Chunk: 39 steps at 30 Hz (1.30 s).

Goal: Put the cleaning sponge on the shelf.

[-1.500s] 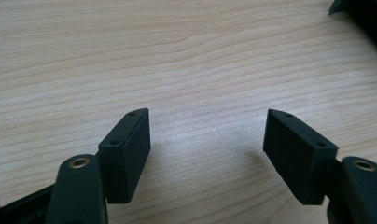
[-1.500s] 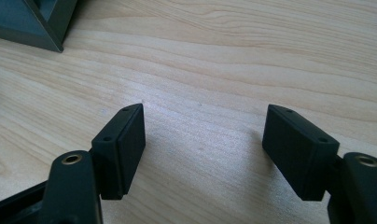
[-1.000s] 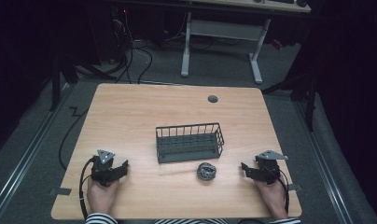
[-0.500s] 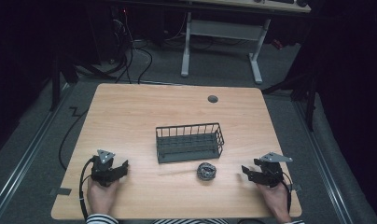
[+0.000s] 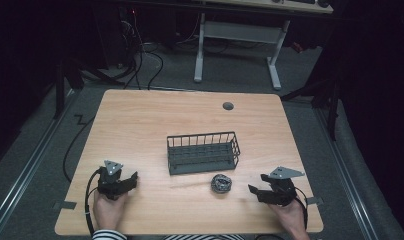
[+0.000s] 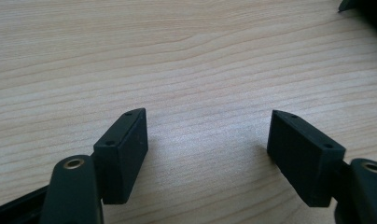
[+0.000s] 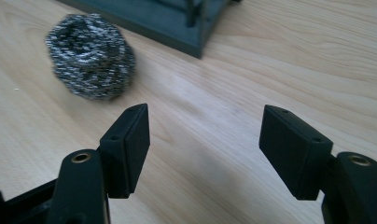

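- Holding the right gripper (image 5: 262,190) near the table's 4 o'clock corner, we have its jaws wide apart with nothing between them; bare wood shows in the gap.
- From that gripper we see the steel scourer (image 5: 220,183) at about 9 o'clock in the high view, near but apart from the fingertips; in the right gripper view the scourer (image 7: 90,55) lies at 11 o'clock beyond the near jaw, slightly blurred.
- We find the scourer on the bare table (image 5: 140,125), just off the wire basket (image 5: 203,152), at roughly 5 o'clock from the basket's middle; we cannot tell whether the two touch.
- We see the basket standing upright around the table's centre, and its dark base corner (image 7: 196,32) appears at 12 o'clock in the right gripper view.
- Our left gripper (image 5: 125,181) sits low at the table's 7 o'clock area, well apart from the scourer, jaws pointing toward 3 o'clock.
- Its jaws are spread wide too, holding nothing: the left gripper view shows only wood grain between the pads (image 6: 130,140).
- A small dark grommet (image 5: 228,106) lies at 1 o'clock on the tabletop, well beyond the basket.
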Available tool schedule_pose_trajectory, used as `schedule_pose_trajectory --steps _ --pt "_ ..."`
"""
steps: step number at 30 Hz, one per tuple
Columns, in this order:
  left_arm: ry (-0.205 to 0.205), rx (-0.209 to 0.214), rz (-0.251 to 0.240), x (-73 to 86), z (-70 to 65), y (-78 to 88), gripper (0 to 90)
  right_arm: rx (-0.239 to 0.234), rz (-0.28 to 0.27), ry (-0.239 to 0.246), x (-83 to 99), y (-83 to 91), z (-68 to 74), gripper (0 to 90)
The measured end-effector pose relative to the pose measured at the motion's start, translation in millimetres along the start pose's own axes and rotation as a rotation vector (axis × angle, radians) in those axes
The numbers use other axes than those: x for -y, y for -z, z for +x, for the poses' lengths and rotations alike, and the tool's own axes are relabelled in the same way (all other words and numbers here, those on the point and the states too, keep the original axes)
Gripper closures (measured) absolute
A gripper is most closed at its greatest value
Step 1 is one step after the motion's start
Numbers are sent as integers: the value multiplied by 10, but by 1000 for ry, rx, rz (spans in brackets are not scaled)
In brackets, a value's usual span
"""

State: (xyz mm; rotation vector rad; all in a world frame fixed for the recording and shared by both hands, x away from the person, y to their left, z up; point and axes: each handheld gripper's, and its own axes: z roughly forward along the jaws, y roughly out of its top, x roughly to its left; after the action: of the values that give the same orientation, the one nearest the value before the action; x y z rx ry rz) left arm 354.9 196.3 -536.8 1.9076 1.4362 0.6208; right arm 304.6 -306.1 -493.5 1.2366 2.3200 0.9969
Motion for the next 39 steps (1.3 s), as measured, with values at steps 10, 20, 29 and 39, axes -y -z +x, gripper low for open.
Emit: schedule_pose_trajectory --steps 10,20,29,39 --pt "-5 0 3 -1 -4 -1 285 -75 28 98 -219 -153 273 299" --pt "-5 4 4 -2 -3 -2 281 -109 43 156 -432 -264 458 269" --pt "-6 6 4 -2 -3 -3 276 -125 90 195 -541 -443 596 231" --pt "-7 6 4 -2 -4 -3 273 -127 134 211 -601 -643 664 230"
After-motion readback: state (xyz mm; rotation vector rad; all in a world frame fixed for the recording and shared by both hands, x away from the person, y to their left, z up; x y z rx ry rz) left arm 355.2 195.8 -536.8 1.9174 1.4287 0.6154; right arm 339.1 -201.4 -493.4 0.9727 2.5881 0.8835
